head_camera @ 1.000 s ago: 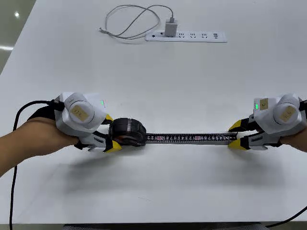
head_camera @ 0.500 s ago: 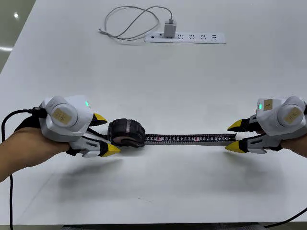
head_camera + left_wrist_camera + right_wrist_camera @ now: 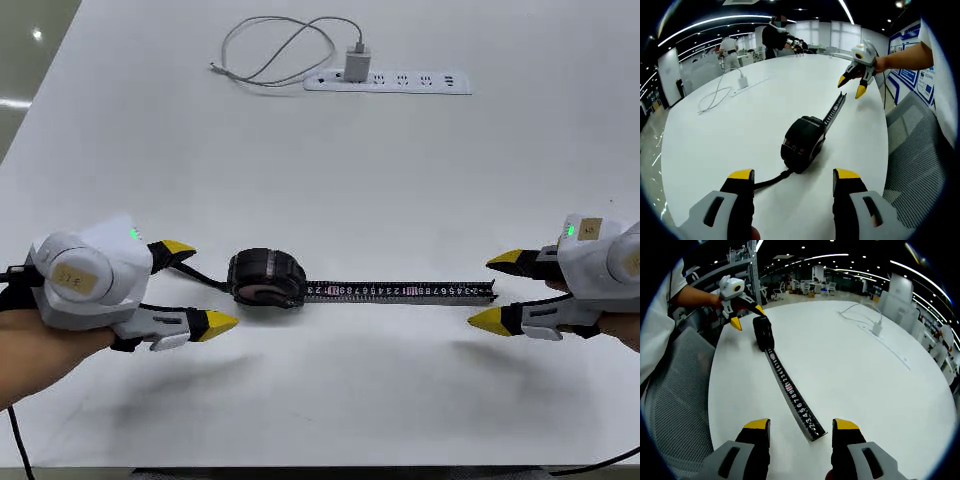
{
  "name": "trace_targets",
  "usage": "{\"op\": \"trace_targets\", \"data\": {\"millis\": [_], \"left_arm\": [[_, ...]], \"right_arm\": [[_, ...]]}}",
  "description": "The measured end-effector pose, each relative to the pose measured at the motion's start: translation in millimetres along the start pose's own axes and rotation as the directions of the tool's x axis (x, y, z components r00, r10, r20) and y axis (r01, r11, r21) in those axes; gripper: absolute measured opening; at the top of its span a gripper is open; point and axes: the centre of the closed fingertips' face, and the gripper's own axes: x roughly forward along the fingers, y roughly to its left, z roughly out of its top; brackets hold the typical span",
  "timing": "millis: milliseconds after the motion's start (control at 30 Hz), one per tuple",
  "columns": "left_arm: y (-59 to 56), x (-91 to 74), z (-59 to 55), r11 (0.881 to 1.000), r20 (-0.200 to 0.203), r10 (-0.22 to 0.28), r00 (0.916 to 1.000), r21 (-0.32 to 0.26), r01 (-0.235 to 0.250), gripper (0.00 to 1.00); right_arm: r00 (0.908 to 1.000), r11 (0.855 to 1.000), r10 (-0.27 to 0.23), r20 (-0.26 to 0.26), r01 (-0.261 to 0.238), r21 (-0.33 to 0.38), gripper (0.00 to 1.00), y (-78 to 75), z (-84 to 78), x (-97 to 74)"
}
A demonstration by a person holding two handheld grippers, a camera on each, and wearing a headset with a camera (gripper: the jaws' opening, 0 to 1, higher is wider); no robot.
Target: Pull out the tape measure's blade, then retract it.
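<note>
Lying at the middle of the head view, the tape point(image 3: 265, 278) rests on the white counter point(image 3: 350, 170); its blade point(image 3: 400, 291) is drawn out flat toward the right of the frame. At the lower left is the left hand-held gripper point(image 3: 200, 285), jaws spread, near the case but off it; a black strap point(image 3: 205, 275) runs from the case toward its upper jaw. At the right edge is the right hand-held gripper point(image 3: 494, 290), jaws spread and pinching nothing; in the right gripper view the blade's end lies on the counter between the two yellow tips, apart from both. A power strip point(image 3: 388, 77) with a charger point(image 3: 357, 60) plugged in and a looped cable point(image 3: 270, 45) lies at the upper middle.
</note>
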Motion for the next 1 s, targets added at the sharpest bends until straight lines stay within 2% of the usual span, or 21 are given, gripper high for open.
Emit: {"op": "trace_targets", "data": {"millis": [100,300,367,433,667,800,933,1000], "left_arm": [[0.0,-4.5,-4.3,1.0,0.008,0.023,0.9997,0.0,-0.023,0.64],[0.8,-15.4,-9.8,0.998,0.028,0.055,0.9981,-0.039,-0.054,0.68],[-2.3,-19.1,-12.3,0.996,0.041,0.048,0.998,-0.073,-0.045,0.69],[-4.6,-21.8,-14.1,0.997,0.044,0.053,0.9976,-0.062,-0.05,0.7],[-9.0,-35.5,-18.4,0.994,0.066,0.074,0.9951,-0.085,-0.068,0.78],[-14.7,-41.0,-24.1,0.992,0.067,0.07,0.9953,-0.112,-0.062,0.83],[-17.9,-48.9,-29.3,0.989,0.071,0.084,0.9939,-0.126,-0.075,0.86],[-18.4,-52.9,-33.6,0.987,0.07,0.091,0.9934,-0.14,-0.081,0.87]], "right_arm": [[0.9997,1.0,-0.017,0.016,0.017,0.021,0.55,0.9,-0.2,-2.3],[0.9978,0.998,-0.047,0.046,0.045,0.05,0.62,6.9,2.5,-9.1],[0.996,0.995,-0.063,0.064,0.058,0.076,0.64,8.6,4.8,-14.2],[0.9946,0.994,-0.075,0.072,0.069,0.081,0.67,9.0,5.3,-17.1],[0.9884,0.989,-0.113,0.101,0.102,0.108,0.72,11.0,7.8,-28.9],[0.9849,0.986,-0.12,0.125,0.104,0.128,0.79,19.4,7.8,-32.5],[0.9824,0.986,-0.137,0.127,0.123,0.116,0.83,26.9,3.8,-36.4],[0.9793,0.983,-0.143,0.143,0.124,0.135,0.83,29.4,4.2,-39.6]]}}
